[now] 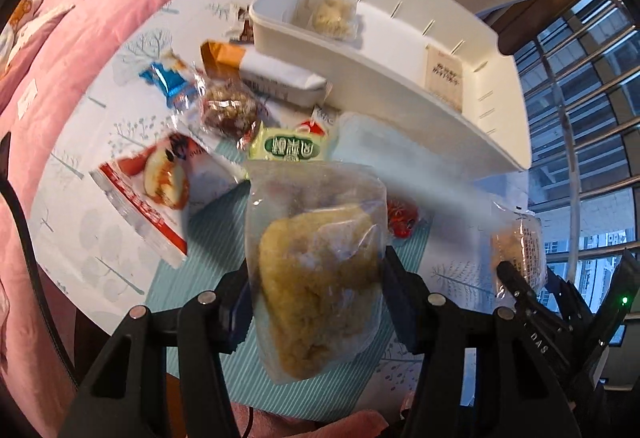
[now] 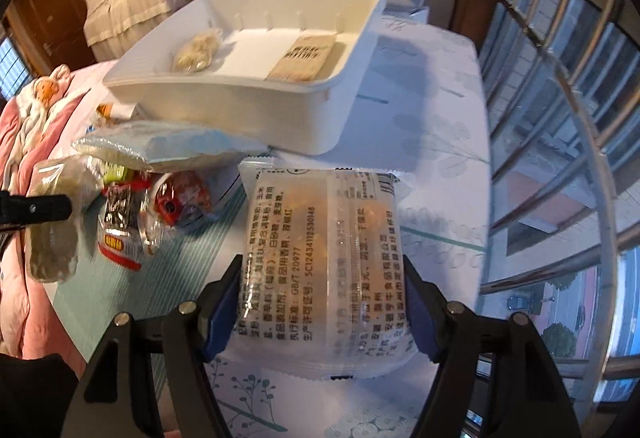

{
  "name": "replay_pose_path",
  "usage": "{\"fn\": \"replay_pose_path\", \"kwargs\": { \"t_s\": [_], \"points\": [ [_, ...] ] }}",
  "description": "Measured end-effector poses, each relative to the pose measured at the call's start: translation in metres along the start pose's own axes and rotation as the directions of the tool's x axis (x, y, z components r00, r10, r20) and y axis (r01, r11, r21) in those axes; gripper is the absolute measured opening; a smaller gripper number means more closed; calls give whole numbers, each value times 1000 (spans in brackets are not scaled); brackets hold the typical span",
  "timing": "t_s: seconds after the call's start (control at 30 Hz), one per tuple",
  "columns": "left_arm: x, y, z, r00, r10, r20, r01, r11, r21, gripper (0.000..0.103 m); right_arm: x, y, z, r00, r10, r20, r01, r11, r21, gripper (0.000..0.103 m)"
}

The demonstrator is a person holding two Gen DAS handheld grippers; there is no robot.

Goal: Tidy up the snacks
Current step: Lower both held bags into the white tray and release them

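The white bin [image 2: 256,106] stands ahead of both pairs of fingers, with two packets already lying in it and free floor between them. It is long but its near wall is high, so a packet carried too low can strike the rim and slip out of the grip.

The right gripper [image 2: 324,302] pinches the printed white packet [image 2: 320,258] by its two side edges, the blue pads pressed on the wrapper. The wrapper is smooth and puffed with air; I think it may slide out from between the pads if the hand tilts fast.

The left gripper [image 1: 316,278] pinches the clear bag [image 1: 316,258] with a yellow-brown cake inside. The bag hangs out beyond the fingers, and the far end is free, so it can swing and catch the loose snacks [image 1: 224,106] lying below and beyond the fingertips on the table [image 2: 440,142].

The two grippers are near each other; the right one shows at the edge of the left view. If both go to the bin together, they may collide. How firmly the left pads bite is hard to judge, because the bag hides them.
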State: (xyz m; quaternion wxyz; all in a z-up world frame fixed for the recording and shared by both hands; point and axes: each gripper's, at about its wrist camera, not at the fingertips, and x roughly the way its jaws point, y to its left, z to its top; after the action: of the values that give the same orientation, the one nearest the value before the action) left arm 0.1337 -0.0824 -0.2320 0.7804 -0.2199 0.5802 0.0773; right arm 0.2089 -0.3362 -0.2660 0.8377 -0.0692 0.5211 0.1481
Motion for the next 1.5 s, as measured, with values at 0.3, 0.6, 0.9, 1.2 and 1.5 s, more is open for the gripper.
{"fn": "replay_pose_path", "kwargs": {
  "t_s": [0.3, 0.6, 0.9, 1.2, 1.5],
  "points": [
    [-44, -1, 19, 999, -26, 36, 24, 998, 64, 55, -36, -9, 21, 994, -62, 88, 59, 997, 43, 72],
    [-78, -9, 62, 995, -63, 72, 52, 988, 148, 55, -64, -9, 55, 983, -76, 168, 65, 995, 72, 72],
    [-92, -28, 134, 994, -59, 94, 31, 961, 274, 55, -70, 10, 95, 970, -81, 230, 71, 996, 53, 73],
    [-78, -48, 190, 994, -65, 87, 29, 930, 366, 55, -57, 26, 141, 962, -72, 265, 49, 995, 92, 73],
    [-48, -68, 220, 995, -100, 27, 79, 904, 421, 56, -36, 33, 162, 969, -72, 238, 39, 989, 140, 74]
  ]
}}
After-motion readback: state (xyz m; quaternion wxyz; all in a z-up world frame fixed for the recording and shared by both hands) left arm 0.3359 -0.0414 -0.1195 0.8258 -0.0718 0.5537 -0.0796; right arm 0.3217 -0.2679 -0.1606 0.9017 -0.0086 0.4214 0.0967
